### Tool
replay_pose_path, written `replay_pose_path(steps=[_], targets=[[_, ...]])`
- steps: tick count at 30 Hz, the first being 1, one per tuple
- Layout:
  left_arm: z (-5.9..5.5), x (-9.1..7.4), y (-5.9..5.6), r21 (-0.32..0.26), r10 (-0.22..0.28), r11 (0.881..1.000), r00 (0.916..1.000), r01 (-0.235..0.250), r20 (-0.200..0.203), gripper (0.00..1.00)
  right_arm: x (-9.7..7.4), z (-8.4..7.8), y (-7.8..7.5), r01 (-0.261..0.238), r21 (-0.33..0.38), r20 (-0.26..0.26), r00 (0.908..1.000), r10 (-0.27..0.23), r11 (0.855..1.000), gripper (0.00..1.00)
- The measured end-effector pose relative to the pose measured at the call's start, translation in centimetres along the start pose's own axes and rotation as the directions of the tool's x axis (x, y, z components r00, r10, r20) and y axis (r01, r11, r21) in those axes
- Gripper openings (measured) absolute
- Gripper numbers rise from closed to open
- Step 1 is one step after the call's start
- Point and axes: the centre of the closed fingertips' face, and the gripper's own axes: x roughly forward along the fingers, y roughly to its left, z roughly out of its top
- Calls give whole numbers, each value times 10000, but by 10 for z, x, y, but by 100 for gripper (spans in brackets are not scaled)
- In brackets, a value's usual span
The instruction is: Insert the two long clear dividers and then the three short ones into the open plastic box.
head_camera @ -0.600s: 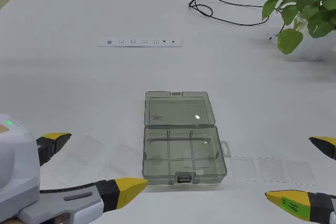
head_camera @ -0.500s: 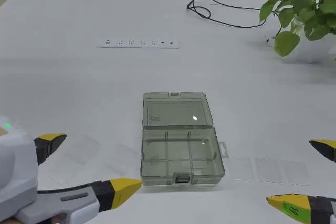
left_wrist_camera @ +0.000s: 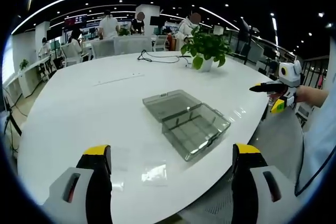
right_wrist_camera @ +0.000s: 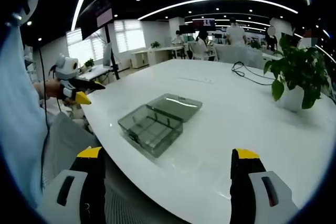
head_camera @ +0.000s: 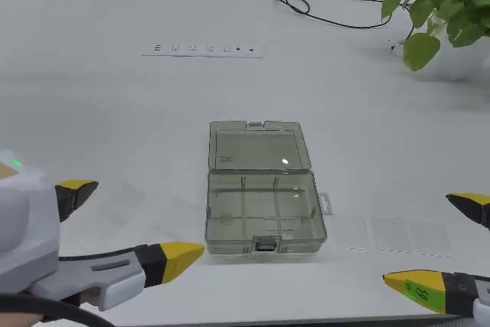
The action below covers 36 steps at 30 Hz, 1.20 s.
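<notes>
The left gripper (head_camera: 129, 222) and the right gripper (head_camera: 436, 243) both have their jaws spread wide and grasp nothing, as they did half a second ago. The only change is that the head view has tipped a little; the things on the table (head_camera: 115, 97) lie where they were. The long clear dividers (left_wrist_camera: 155, 172) lie flat just ahead of the left jaws. The short dividers (head_camera: 394, 233) lie just ahead of the right jaws. The open box (head_camera: 264, 204) sits between the two grippers, further out. No divider has been lifted yet, so the task looks unstarted.
</notes>
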Motion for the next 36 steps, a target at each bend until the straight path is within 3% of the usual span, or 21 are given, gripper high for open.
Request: replay_pose_path(steps=[11, 22, 36], targets=[[-7, 2, 2, -19, -51, 10000, 9997, 51, -222, 94, -2, -2, -3, 138, 117, -152, 9998, -136, 9998, 100], [-7, 4, 4, -186, -83, 9998, 9998, 80, -187, 91, -2, -3, -3, 178, 53, -234, 9996, -177, 9998, 100], [-18, 7, 5, -302, -74, 9995, 9988, 59, -487, 89, -3, -10, -2, 176, 21, -402, 9990, -175, 9998, 100]])
